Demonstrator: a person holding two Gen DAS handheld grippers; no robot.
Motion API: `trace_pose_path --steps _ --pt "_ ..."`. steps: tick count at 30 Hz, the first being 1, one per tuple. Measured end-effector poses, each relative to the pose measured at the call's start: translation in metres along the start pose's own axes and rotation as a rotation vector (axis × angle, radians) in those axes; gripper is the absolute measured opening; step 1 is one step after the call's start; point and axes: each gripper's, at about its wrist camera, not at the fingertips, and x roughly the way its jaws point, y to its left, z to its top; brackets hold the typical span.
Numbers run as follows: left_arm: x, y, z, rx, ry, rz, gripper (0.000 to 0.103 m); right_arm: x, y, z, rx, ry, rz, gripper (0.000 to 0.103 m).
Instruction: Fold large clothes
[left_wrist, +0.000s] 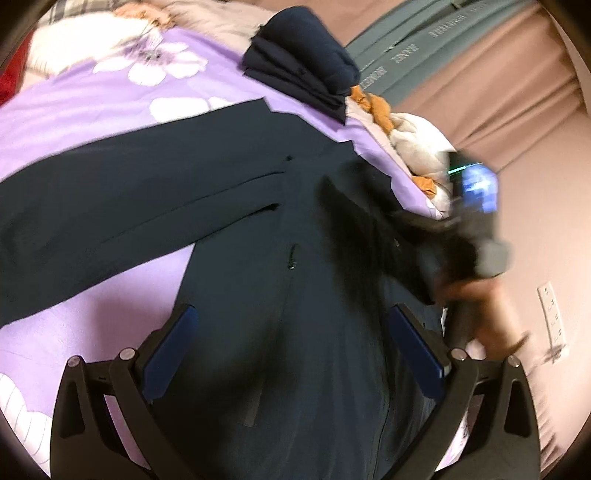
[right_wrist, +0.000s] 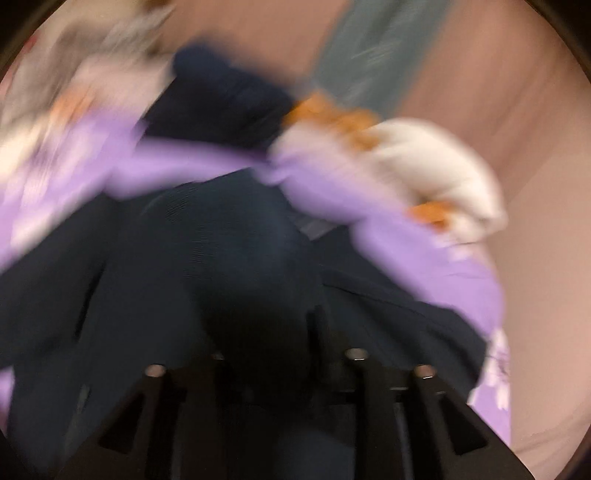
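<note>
Your left gripper (left_wrist: 295, 343) hangs spread wide over the dark jacket (left_wrist: 229, 229), which lies on the purple bedsheet (left_wrist: 92, 110). Your right gripper (right_wrist: 266, 332) pinches a bunched fold of that jacket.

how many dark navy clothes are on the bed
2: a jacket spread out across the purple sheet, and a folded pile at the far edge. More may be hidden.

Right wrist view is smearing heavily; right gripper (right_wrist: 266, 354) fingertips are disappearing into dark garment (right_wrist: 229, 258). Left view is blurring the other gripper (left_wrist: 476, 221).
</note>
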Motion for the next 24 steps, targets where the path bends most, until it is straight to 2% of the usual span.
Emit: trace_pose_path --steps 1,3,4,5,7,10,13,15,20,24 --pt "0.001 0.002 0.001 -0.005 0.005 0.000 0.103 0.016 0.019 -0.007 -0.043 0.049 0.031 0.049" --pt "0.004 0.008 0.002 -0.011 0.014 0.006 0.103 0.039 0.049 -0.023 -0.110 0.114 0.050 0.049" --pt "0.004 0.009 0.002 -0.011 0.016 0.005 0.103 0.041 0.056 -0.030 -0.125 0.119 0.042 0.053" --pt "0.006 0.010 0.003 -0.010 0.019 0.005 0.103 0.039 0.060 -0.033 -0.132 0.111 0.044 0.056" --pt "0.010 0.010 0.004 -0.014 0.025 0.006 0.103 0.027 0.060 -0.040 -0.162 0.074 0.083 0.075" --pt "0.020 0.005 0.010 -0.025 0.045 -0.030 0.103 -0.005 0.050 -0.042 -0.185 0.005 0.155 0.076" --pt "0.030 -0.008 0.022 -0.016 0.059 -0.081 0.103 -0.036 0.019 -0.055 -0.117 -0.060 0.269 0.078" --pt "0.039 -0.018 0.034 -0.011 0.060 -0.111 0.103 -0.049 -0.012 -0.069 -0.024 -0.084 0.340 0.082" --pt "0.076 -0.031 0.064 -0.054 0.085 -0.189 0.103 -0.047 -0.073 -0.116 0.194 -0.068 0.373 0.084" --pt "0.119 -0.030 0.085 -0.120 0.135 -0.264 0.102 -0.038 -0.089 -0.150 0.319 -0.017 0.481 0.084"
